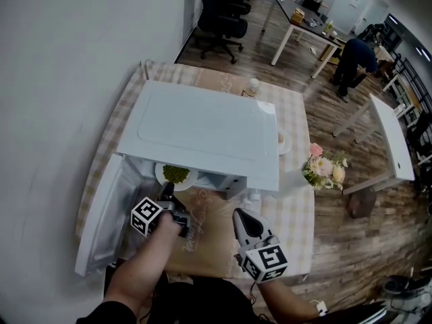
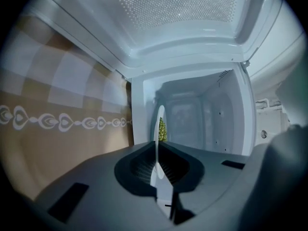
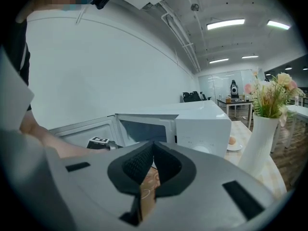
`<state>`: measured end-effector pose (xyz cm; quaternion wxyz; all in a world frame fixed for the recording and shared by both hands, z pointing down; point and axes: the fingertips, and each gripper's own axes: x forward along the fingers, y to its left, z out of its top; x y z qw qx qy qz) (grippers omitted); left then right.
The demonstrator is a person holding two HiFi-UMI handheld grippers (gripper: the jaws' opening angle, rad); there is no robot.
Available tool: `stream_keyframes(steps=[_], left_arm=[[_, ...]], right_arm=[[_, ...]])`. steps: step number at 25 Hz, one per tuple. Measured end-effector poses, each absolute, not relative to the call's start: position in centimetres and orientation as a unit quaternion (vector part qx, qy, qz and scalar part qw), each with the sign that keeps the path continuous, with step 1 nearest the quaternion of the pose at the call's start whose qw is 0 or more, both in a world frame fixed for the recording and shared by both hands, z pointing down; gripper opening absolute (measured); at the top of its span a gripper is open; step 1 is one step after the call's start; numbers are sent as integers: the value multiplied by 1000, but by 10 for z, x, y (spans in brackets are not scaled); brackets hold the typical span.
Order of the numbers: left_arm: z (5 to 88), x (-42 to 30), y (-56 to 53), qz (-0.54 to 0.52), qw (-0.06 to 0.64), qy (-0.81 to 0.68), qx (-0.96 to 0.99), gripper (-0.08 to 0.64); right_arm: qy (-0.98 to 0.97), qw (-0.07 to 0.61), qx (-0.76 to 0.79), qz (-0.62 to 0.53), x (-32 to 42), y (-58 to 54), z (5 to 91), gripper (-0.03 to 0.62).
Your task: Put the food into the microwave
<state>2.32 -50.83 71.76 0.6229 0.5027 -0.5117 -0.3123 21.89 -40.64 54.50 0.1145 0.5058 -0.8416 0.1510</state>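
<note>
Already the left gripper (image 1: 167, 193) is pinching the rim of the white plate (image 1: 181, 179) between its jaws, holding it at the mouth of the microwave (image 1: 202, 123), whose door (image 1: 98, 211) is standing wide open to the left. The green food (image 1: 175, 173) is sitting on that plate, partly under the oven's top edge, so the loading is looking well under way. The right gripper (image 1: 243, 216) is hanging above the table runner (image 1: 209, 245), jaws pressed together on nothing. Setting the plate down inside, letting go and shutting the door are what is remaining
</note>
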Motion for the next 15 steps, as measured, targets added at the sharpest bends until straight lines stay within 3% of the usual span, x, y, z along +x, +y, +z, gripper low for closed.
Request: stream_keyframes(steps=[9, 10, 12, 15], left_arm=[[717, 29, -520, -319, 621, -490, 522, 21], [714, 29, -520, -322, 617, -485, 529, 45], [708, 30, -520, -326, 608, -478, 544, 167], [707, 25, -513, -306, 600, -495, 550, 170]], right_arm=[[-843, 113, 503, 151, 215, -403, 546, 8], [-843, 113, 503, 152, 215, -402, 547, 8], [-843, 111, 503, 155, 214, -401, 547, 8], [-841, 106, 506, 161, 213, -400, 547, 8]])
